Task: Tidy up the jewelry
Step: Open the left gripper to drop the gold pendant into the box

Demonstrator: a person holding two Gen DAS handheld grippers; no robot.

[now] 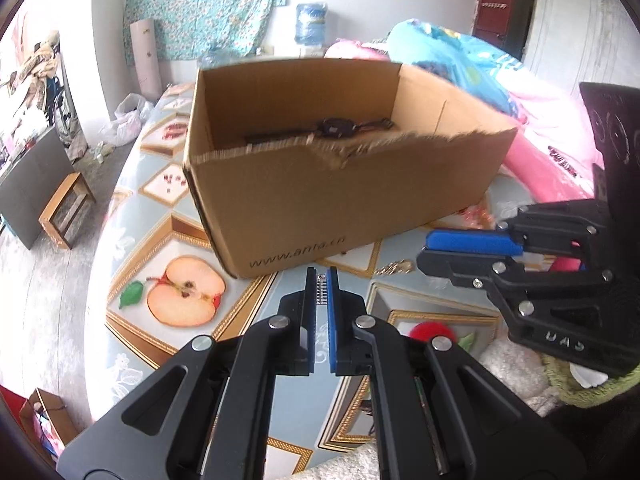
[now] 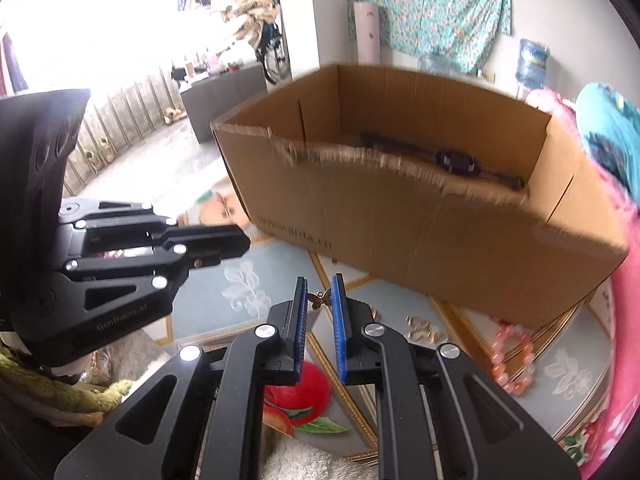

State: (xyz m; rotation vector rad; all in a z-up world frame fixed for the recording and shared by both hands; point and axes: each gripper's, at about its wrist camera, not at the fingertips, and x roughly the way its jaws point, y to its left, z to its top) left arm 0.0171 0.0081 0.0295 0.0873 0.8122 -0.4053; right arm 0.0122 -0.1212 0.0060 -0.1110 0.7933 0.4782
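The cardboard box (image 1: 344, 168) stands open on the patterned tablecloth (image 1: 168, 208) toward its far edge, and its torn near wall is the first hazard: come in low and a trailing piece could snag on the ragged cardboard. Your left gripper (image 1: 321, 280) is closed on a small silver rhinestone piece (image 1: 321, 290), your right gripper (image 2: 320, 290) on a bronze butterfly charm (image 2: 319, 299); both are pinched only at the fingertips, so I judge that a jolt or a slackened squeeze could drop either short of the box. The two grippers also ride close together, and a knock between them could shake a piece loose. A dark watch-like item (image 2: 458, 160) already lies on the box floor. The right wrist view alone shows the pink bead bracelet (image 2: 514, 360) and the small gold pieces (image 2: 424, 328) waiting on the cloth just before the box's right near corner; the left wrist view catches only a gold glint there, but gives you the rhinestone grip, which the right view hides.
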